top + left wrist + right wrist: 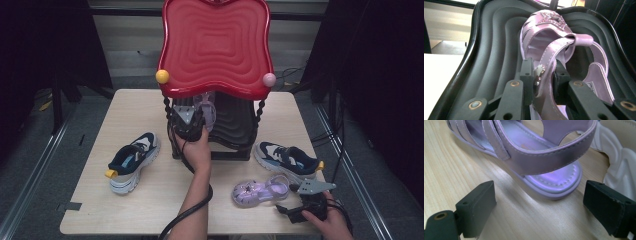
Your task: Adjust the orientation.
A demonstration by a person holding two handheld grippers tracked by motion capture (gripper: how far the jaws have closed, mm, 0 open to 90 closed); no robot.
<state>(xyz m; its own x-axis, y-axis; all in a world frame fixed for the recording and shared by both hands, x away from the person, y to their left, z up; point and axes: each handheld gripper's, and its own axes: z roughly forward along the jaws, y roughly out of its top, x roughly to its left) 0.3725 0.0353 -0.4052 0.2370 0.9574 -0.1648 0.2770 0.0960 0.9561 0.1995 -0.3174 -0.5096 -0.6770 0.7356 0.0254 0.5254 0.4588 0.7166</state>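
A purple sandal (544, 37) with a star on its toe stands tilted in the black lower tray (494, 50) of a two-tier stand. My left gripper (544, 77) is shut on its buckled strap, one pad on each side. From above, that gripper (196, 119) reaches under the red upper tray (215, 45) and the sandal (207, 107) peeks out beside it. The matching second sandal (260, 192) lies on the table at the front right. My right gripper (539, 202) is open just behind its heel (554, 180), which lies short of the pads, near the table's front edge (284, 210).
A navy and white sneaker (132, 160) lies left of the stand and its pair (287, 157) lies right of it, just behind the loose sandal. The sneaker's white sole (621, 165) is close to my right jaw. The wooden table (150, 205) has bare room front left.
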